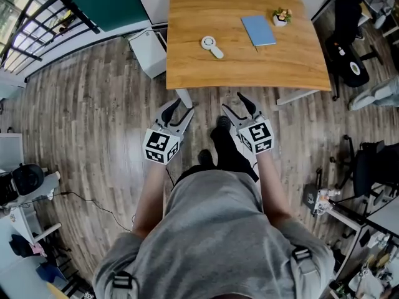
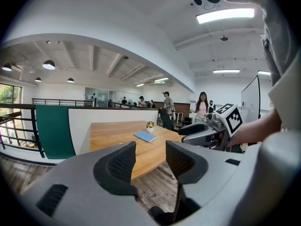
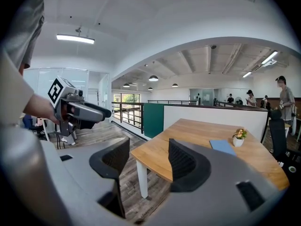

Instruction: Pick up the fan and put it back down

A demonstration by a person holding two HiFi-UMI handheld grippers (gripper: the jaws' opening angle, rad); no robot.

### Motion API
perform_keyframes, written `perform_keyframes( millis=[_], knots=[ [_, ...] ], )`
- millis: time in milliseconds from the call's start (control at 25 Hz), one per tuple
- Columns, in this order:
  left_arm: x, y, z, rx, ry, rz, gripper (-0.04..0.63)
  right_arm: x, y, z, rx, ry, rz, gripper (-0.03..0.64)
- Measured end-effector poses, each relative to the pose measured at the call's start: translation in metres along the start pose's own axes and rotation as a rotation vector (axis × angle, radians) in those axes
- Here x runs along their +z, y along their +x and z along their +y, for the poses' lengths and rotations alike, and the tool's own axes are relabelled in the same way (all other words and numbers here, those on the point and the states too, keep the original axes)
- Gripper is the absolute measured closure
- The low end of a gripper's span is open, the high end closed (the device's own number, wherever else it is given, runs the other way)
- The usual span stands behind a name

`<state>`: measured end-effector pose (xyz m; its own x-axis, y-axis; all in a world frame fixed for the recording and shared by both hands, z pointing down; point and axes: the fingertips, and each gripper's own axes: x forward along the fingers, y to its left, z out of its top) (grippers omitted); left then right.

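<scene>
Head view, left to right. Your left gripper hangs over the plank floor, just short of the near edge of the table. Its jaws are spread and nothing is between them; the left gripper view shows only table and floor through the gap.

The fan, small, white and round-headed with a short handle, lies flat on the table top. It is well apart from both grippers and slightly left of the table's middle, with its handle pointing toward the right near corner.

Your right gripper is level with its partner at the table edge. Its jaws are also parted and empty, as the right gripper view confirms.

Further right lie a blue notebook and a small potted plant, neither touching the fan.

Step in hand, as judged: the approach, since the pick-up is not yet begun. For the next move, carry one gripper forward over the table and lower it with the jaws either side of the fan's handle or head. Close only once the pads bracket it, and keep clear of the notebook.
</scene>
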<state>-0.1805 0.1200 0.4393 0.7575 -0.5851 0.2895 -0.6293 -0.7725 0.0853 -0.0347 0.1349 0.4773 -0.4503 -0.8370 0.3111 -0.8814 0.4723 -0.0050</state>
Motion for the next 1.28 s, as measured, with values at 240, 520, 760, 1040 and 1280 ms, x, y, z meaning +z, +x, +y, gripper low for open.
perform_keyframes(
  millis=[240, 520, 760, 1040, 1280],
  knots=[
    [0.009, 0.025, 0.030, 0.024, -0.003, 0.007, 0.387, 0.005, 0.036, -0.023, 0.023, 0.012, 0.005, 0.348],
    [0.017, 0.077, 0.064, 0.050, -0.018, 0.035, 0.387, 0.010, 0.090, -0.064, 0.071, 0.019, 0.014, 0.347],
    [0.020, 0.121, 0.089, 0.066, -0.030, 0.070, 0.387, 0.008, 0.130, -0.106, 0.097, 0.035, 0.029, 0.345],
    [0.018, 0.162, 0.113, 0.097, -0.049, 0.122, 0.387, 0.003, 0.172, -0.140, 0.147, 0.053, 0.054, 0.341],
    [0.015, 0.186, 0.138, 0.149, -0.081, 0.146, 0.387, -0.003, 0.209, -0.157, 0.216, 0.042, 0.080, 0.328]
  ],
)
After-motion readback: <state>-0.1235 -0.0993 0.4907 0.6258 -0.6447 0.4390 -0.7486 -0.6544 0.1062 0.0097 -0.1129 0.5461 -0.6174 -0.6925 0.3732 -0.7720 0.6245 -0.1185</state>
